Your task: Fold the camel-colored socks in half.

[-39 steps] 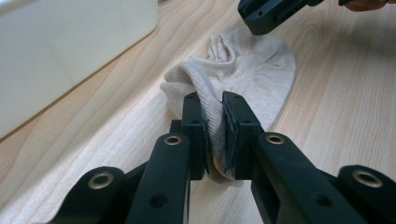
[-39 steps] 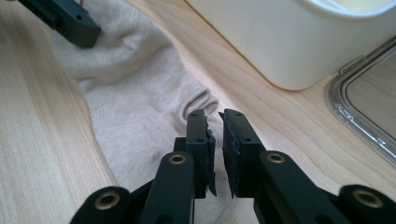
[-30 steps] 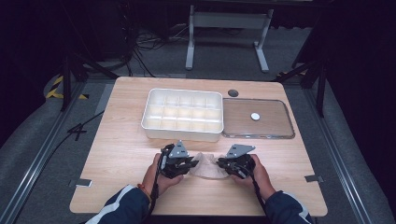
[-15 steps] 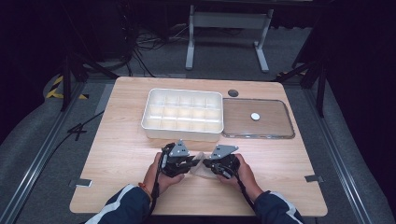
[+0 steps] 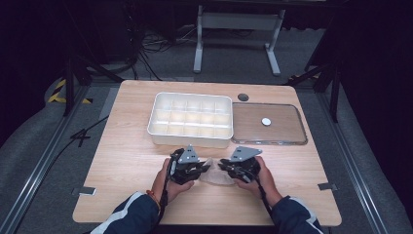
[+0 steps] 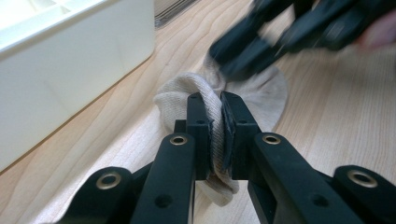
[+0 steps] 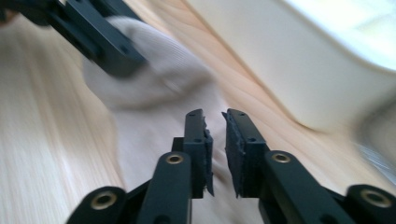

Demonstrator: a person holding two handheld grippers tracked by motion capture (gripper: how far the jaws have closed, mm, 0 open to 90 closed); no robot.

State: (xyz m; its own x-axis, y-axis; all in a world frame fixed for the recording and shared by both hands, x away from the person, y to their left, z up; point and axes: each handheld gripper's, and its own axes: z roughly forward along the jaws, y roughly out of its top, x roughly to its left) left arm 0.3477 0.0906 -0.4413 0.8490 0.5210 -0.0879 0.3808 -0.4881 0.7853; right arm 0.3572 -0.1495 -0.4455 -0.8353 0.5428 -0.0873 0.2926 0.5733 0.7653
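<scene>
Beige sock (image 6: 261,91) — left gripper (image 6: 214,100) fingers clamp it; right gripper (image 7: 215,116) fingers just parted narrowly, nothing pinched.

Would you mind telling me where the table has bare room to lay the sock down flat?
Bare wood lies left of the white tray and the left gripper, and right of the right gripper below the clear lid. Between tray and grippers, around the sock, is crowded.
</scene>
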